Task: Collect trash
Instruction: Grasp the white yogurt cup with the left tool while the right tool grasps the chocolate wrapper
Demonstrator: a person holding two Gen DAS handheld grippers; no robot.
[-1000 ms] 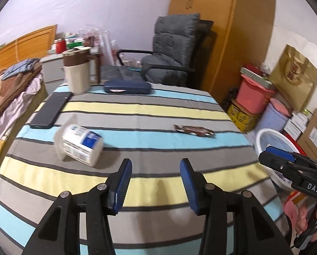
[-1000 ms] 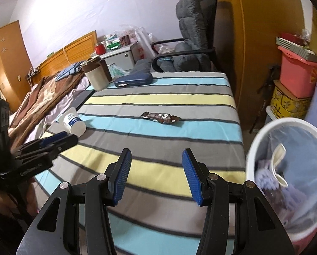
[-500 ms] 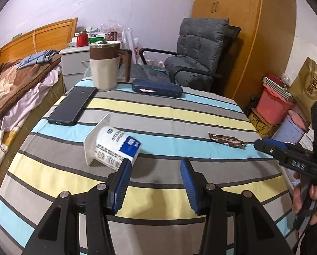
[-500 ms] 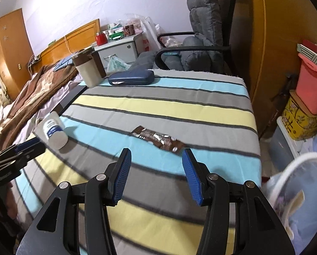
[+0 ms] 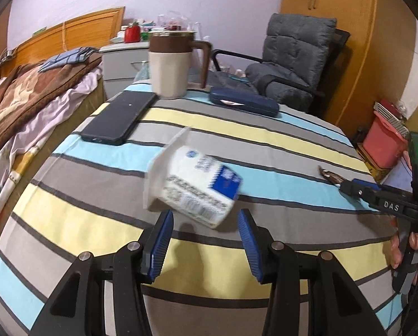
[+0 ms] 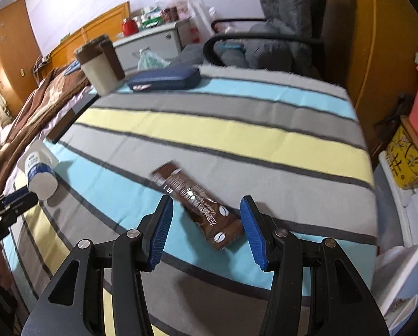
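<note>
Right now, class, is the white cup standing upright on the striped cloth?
No, the white cup lies tipped on its side on the striped cloth.

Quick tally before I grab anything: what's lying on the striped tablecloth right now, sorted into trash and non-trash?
Trash: 2, the tipped-over white plastic cup with a blue label and the brown coffee sachet.
Non-trash: 3, the beige mug with a brown band and handle, the black phone and the navy zip case.
Total: 5.
</note>
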